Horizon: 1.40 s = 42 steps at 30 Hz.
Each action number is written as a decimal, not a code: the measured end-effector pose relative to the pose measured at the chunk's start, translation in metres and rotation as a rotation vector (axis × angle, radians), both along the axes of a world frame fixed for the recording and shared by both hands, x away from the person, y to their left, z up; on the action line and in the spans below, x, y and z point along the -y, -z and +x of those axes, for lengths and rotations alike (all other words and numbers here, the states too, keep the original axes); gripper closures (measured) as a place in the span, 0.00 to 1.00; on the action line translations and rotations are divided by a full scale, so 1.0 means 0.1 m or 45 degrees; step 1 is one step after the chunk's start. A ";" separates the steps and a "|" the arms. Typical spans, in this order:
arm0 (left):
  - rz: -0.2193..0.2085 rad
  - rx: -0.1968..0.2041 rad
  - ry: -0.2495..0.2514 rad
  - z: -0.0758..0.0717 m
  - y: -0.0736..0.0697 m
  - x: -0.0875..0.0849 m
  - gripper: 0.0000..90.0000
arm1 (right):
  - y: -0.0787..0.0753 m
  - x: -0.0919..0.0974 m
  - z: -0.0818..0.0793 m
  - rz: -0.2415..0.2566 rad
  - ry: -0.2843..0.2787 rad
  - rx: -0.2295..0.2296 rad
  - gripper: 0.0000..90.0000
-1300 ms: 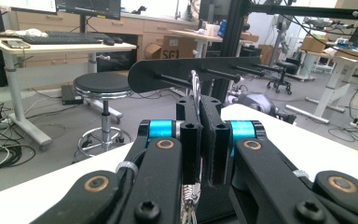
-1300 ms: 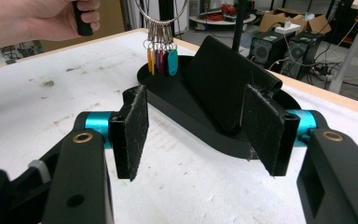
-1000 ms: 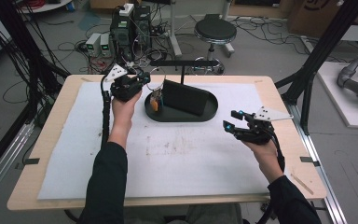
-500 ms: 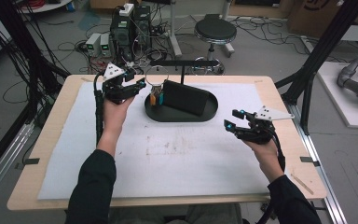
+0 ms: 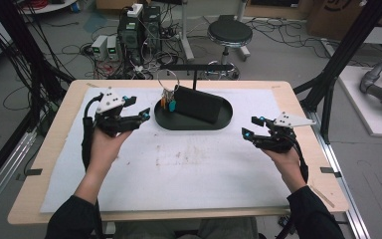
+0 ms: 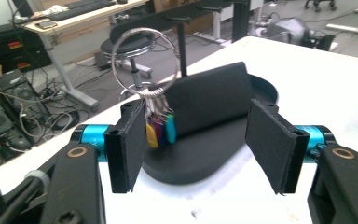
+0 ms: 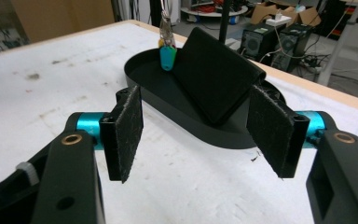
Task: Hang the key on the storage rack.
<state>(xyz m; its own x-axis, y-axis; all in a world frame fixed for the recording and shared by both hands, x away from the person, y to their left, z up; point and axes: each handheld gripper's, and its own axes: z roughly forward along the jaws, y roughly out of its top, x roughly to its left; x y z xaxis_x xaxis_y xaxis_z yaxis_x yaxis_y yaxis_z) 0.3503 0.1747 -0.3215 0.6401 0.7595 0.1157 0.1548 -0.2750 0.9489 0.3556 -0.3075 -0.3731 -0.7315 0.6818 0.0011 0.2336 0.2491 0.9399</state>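
Observation:
A metal key ring point(image 5: 168, 94) with coloured tags hangs from the black stand's bar point(image 5: 196, 67) over the left end of a black oval tray point(image 5: 179, 124). A black wallet-like flap point(image 5: 199, 104) leans in the tray. My left gripper point(image 5: 137, 107) is open, just left of the tray, with nothing between its pads. From the left gripper view the open gripper point(image 6: 200, 144) faces the ring point(image 6: 142, 60) and tags point(image 6: 161, 128). My right gripper point(image 5: 251, 127) is open to the right of the tray. Between its spread pads point(image 7: 265, 128) I see the flap point(image 7: 214, 74) and a teal tag point(image 7: 168, 56).
A white mat point(image 5: 189, 164) with faint stains covers the wooden table. Black frame posts point(image 5: 328, 84) stand at the table's far corners. Beyond the far edge are a stool point(image 5: 230, 35), computers point(image 5: 139, 25) and loose cables on the floor.
My left gripper has drawn back from the hanging keys, moving left and toward the person. The key ring hangs free. The right gripper has barely moved.

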 end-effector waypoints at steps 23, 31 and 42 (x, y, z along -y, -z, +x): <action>-0.058 -0.074 -0.049 -0.39 0.70 -0.54 0.31 | 0.02 0.17 -0.05 -0.092 0.133 -0.012 0.36; -0.059 -0.087 -0.041 -0.36 0.77 -0.55 0.29 | 0.07 0.22 -0.03 -0.077 0.147 -0.037 0.36; -0.055 -0.116 -0.051 -0.32 0.83 -0.54 0.29 | 0.17 0.34 0.00 -0.046 0.188 -0.085 0.34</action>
<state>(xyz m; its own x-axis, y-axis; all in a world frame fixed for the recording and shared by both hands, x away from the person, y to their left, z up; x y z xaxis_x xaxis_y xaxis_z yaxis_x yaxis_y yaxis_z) 0.3183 0.2289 -0.4045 0.6158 0.7875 0.0252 0.2510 -0.2263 0.9412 0.3552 -0.3414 -0.3899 -0.6223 0.7825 0.0201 0.3318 0.2404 0.9122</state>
